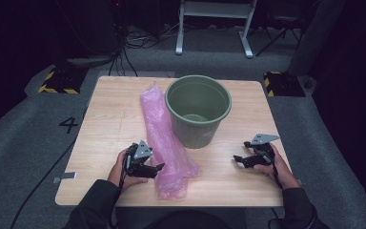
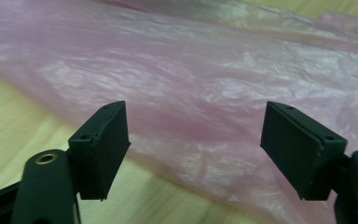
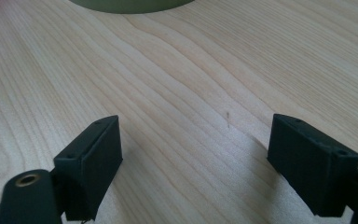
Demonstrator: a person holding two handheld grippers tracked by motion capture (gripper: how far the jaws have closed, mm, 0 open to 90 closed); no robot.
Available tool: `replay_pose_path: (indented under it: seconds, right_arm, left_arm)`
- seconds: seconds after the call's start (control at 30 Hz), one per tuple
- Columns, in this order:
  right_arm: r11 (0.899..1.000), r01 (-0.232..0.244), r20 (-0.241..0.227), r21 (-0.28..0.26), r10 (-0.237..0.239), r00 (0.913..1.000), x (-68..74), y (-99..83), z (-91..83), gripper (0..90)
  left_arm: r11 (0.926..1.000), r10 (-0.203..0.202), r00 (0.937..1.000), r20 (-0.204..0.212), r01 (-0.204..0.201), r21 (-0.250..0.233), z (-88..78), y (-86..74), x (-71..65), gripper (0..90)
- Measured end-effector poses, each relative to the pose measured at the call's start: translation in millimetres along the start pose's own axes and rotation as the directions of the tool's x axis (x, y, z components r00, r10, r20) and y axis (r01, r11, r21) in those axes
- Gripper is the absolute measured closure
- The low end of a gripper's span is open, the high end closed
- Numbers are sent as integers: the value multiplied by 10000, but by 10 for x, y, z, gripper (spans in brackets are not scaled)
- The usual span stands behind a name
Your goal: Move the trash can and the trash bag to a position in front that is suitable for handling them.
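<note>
Little looks done: the pink bag (image 1: 164, 138) lies flat just ahead of the open, empty left gripper (image 1: 158, 168), beside the green bin (image 1: 198, 110); the right gripper (image 1: 237, 161) waits open over bare table (image 1: 109, 119).

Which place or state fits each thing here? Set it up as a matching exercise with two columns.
Things:
1. pink plastic bag
2. green bucket
3. left gripper
4. right gripper

Places or states:
A. upright near the table's middle
B. jaws open over bare wood, apart from the other things
C. lying long and crumpled beside the bucket
D. jaws open, pointed at the pink plastic

Pairs: 1-C, 2-A, 3-D, 4-B
</note>
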State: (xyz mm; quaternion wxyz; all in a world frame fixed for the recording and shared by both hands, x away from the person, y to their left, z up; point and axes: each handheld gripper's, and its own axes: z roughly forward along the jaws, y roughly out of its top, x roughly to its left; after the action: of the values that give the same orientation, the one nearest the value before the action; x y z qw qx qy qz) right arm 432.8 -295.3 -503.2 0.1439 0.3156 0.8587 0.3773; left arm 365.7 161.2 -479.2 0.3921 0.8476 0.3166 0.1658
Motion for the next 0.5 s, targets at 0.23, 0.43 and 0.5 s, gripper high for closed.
replay_pose_path:
  seconds: [0.23, 0.43, 0.5]
  right_arm:
    - [10000, -4, -2, 2, 4, 10000, 0, 0, 0, 173]
    - [10000, -5, -2, 1, 5, 10000, 0, 0, 0, 173]
    - [10000, -3, -1, 0, 3, 10000, 0, 0, 0, 174]
  left_arm:
    - [9973, -439, 9963, -745, 394, -615, -177, 52, 217, 187]
    - [9961, -706, 9908, -1156, 639, -610, -192, 41, 397, 182]
    - [9957, -748, 9908, -1130, 680, -626, -196, 36, 438, 182]
